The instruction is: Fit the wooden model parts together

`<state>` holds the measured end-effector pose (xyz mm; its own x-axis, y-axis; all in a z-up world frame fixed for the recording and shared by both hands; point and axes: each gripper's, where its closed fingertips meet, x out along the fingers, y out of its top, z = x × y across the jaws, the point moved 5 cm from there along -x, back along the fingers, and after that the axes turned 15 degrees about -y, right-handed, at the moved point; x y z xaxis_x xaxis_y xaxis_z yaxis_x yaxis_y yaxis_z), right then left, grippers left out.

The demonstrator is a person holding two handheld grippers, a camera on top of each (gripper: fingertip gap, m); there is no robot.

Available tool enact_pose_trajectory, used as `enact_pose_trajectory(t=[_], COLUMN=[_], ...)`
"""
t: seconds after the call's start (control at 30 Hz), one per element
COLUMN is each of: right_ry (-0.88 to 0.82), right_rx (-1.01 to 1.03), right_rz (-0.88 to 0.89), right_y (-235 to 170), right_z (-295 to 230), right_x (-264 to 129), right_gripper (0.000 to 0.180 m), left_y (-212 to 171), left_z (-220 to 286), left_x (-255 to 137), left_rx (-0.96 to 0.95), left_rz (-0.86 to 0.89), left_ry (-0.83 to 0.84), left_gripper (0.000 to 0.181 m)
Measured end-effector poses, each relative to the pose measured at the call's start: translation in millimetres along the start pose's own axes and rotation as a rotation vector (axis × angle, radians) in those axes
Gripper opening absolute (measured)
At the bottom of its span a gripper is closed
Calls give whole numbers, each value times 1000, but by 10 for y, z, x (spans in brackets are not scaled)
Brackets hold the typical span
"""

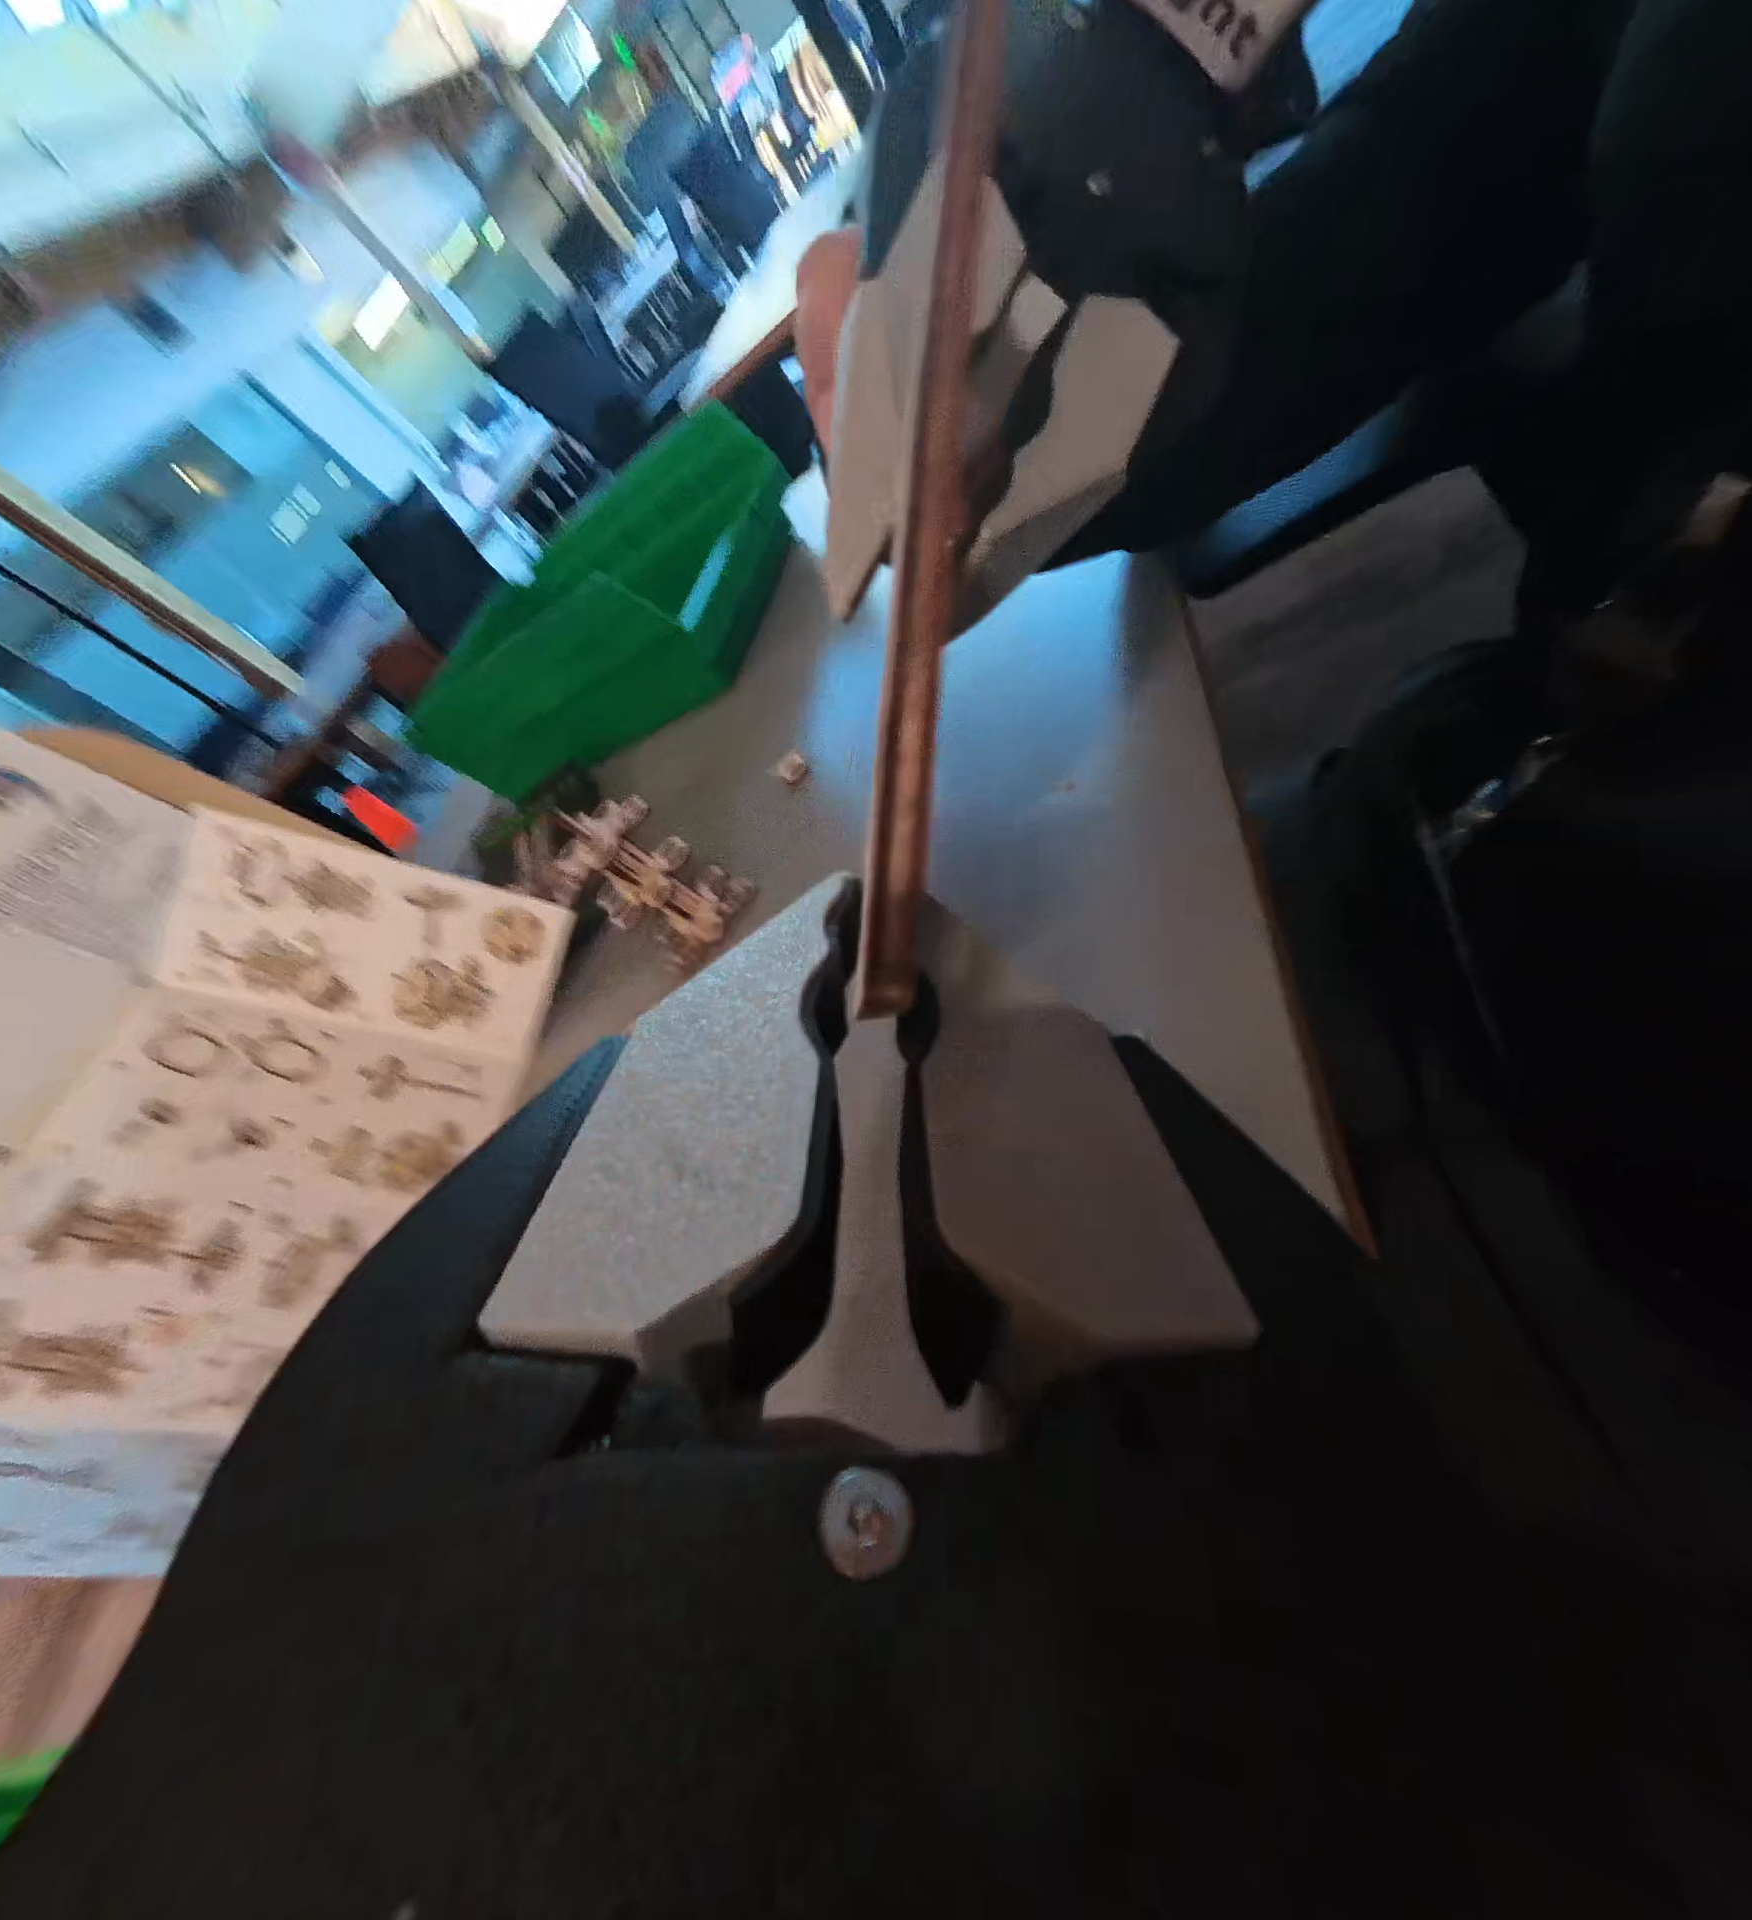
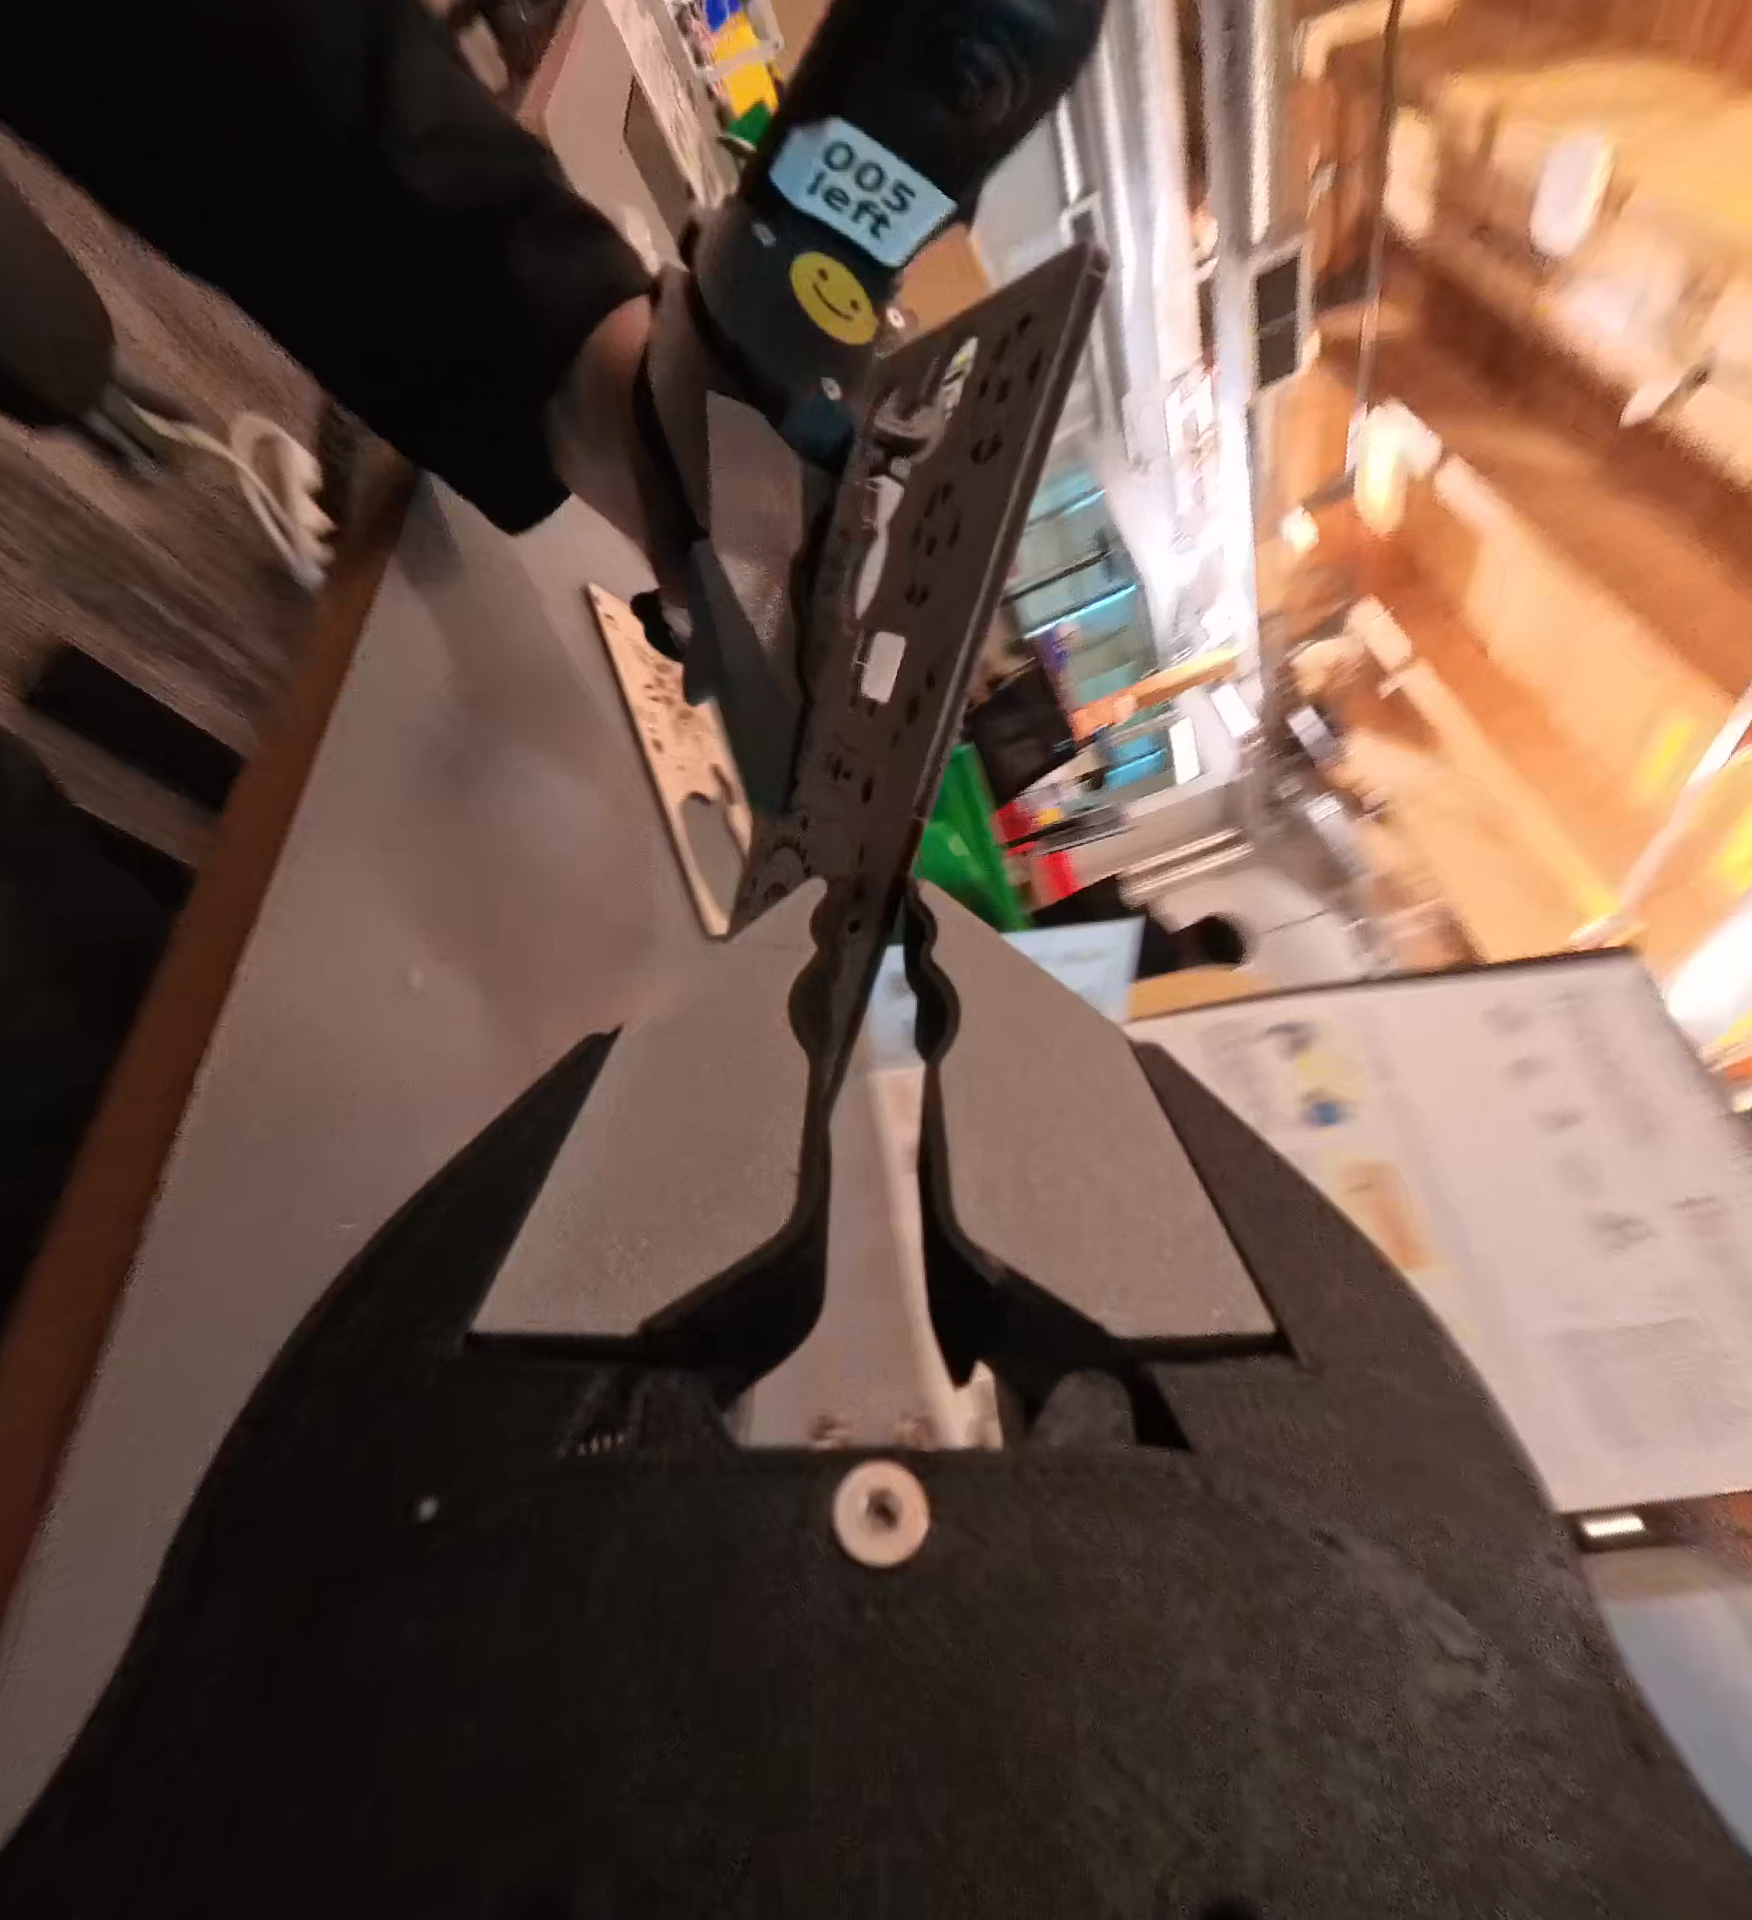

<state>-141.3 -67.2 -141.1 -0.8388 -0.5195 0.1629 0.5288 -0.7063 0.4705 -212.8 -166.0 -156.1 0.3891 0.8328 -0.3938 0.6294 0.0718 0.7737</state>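
A thin wooden parts sheet (image 1: 916, 644) with punched-out shapes is held up off the grey table (image 1: 1080, 790) between both grippers. In the left wrist view it shows edge-on. My left gripper (image 1: 887, 940) is shut on its near end. My right gripper (image 1: 919, 582) is shut on it farther up. In the right wrist view the sheet (image 2: 945, 582) shows its perforated face, dark against the light. My right gripper (image 2: 867, 925) clamps its lower corner and my left gripper (image 2: 789, 748) grips it from behind. A second sheet (image 2: 659, 717) lies flat on the table.
A partly built wooden model (image 1: 643, 878) and a small loose piece (image 1: 789, 767) lie on the table near green bins (image 1: 623, 623). Printed instruction sheets (image 1: 311, 1039) lie to the left; they also show in the right wrist view (image 2: 1474, 1195). The table's wooden edge (image 2: 228, 831) runs alongside.
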Motion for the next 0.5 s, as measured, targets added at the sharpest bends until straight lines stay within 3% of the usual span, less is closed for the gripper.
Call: enact_pose_trajectory(t=[0.07,0.27,0.33,0.5], right_ry=[103,400,429,476], right_rx=[247,1090,1236,1365], right_rz=[-58,-140,-160,-256], right_y=[-94,-396,-510,-676], right_z=[10,168,180,58], right_x=[53,150,165,201], right_gripper=[14,0,0,0], left_y=[-38,33,-4,-120], left_z=[3,-255,-320,-396], left_x=[65,93,133,258], left_rx=[-170,-539,-639,-787], left_rz=[21,324,373,433], left_ry=[-99,-155,-155,-143], left_gripper=[1,0,0,6])
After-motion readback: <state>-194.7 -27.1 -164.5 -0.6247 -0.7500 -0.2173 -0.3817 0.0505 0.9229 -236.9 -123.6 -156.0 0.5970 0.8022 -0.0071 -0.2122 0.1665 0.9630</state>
